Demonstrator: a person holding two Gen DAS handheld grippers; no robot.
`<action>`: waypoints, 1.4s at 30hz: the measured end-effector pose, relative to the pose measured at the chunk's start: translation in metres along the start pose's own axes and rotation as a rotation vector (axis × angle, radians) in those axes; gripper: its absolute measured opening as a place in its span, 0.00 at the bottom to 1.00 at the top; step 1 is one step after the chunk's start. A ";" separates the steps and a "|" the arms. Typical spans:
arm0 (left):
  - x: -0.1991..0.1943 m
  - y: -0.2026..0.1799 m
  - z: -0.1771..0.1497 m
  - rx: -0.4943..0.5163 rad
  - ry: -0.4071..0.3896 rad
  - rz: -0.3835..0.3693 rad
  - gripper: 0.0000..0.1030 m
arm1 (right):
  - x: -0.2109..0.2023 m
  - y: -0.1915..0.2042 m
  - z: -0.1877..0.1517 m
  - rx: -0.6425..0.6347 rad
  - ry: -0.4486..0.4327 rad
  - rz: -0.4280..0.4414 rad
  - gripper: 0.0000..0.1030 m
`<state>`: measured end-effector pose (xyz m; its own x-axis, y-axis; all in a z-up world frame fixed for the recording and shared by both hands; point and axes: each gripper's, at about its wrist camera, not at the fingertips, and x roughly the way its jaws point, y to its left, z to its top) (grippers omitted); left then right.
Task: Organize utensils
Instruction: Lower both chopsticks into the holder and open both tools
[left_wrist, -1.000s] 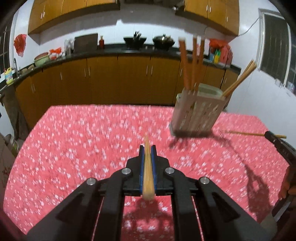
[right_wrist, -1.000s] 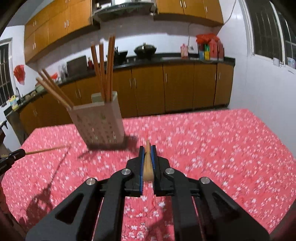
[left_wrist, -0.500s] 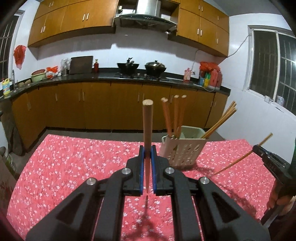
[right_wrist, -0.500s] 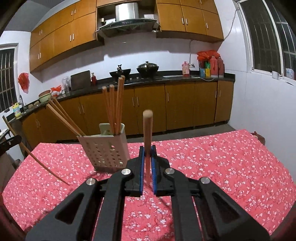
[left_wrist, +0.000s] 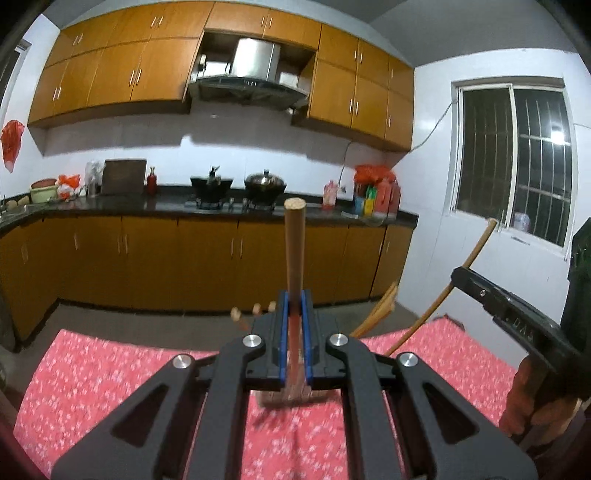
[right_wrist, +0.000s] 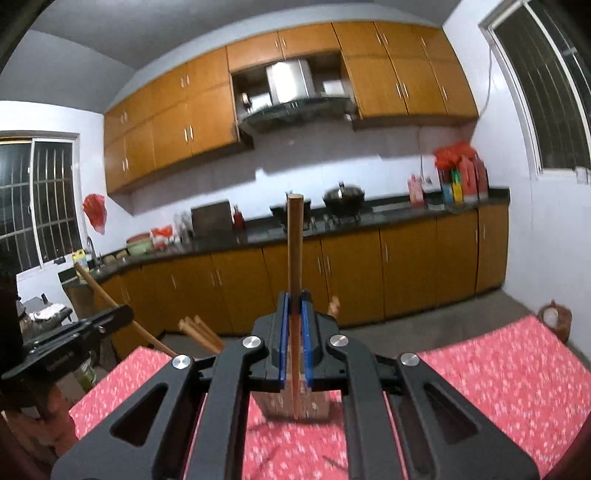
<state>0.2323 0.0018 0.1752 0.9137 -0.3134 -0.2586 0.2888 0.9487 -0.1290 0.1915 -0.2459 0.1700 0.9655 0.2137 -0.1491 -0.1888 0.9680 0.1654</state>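
Observation:
My left gripper (left_wrist: 294, 302) is shut on a wooden chopstick (left_wrist: 294, 243) that stands upright above the table. My right gripper (right_wrist: 294, 302) is shut on another wooden chopstick (right_wrist: 294, 251), also upright. The perforated white utensil holder (right_wrist: 295, 404) stands just beyond each gripper, mostly hidden behind the jaws; it also shows in the left wrist view (left_wrist: 277, 398). Chopstick tops (left_wrist: 255, 310) stick out of the holder. The right gripper with its chopstick (left_wrist: 476, 254) shows at the right of the left wrist view; the left gripper with its chopstick (right_wrist: 107, 295) shows at the left of the right wrist view.
The table has a red flowered cloth (left_wrist: 110, 376) (right_wrist: 498, 369). Kitchen cabinets and a counter (left_wrist: 184, 206) with pots run along the far wall. A window (left_wrist: 513, 166) is in the right wall.
Both grippers have tilted up from the table and moved close over the holder, each carrying its chopstick from lying forward to standing upright.

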 end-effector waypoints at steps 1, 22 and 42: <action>0.004 -0.003 0.006 0.005 -0.019 0.010 0.08 | 0.002 0.003 0.004 -0.008 -0.022 -0.002 0.07; 0.080 0.012 -0.002 -0.054 -0.018 0.060 0.08 | 0.098 0.003 -0.030 -0.003 -0.033 -0.059 0.07; 0.105 0.020 -0.021 -0.083 0.011 0.067 0.08 | 0.108 0.002 -0.044 0.007 0.025 -0.058 0.07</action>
<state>0.3275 -0.0132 0.1252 0.9267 -0.2507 -0.2801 0.2025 0.9607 -0.1898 0.2878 -0.2147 0.1117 0.9699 0.1607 -0.1832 -0.1312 0.9779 0.1630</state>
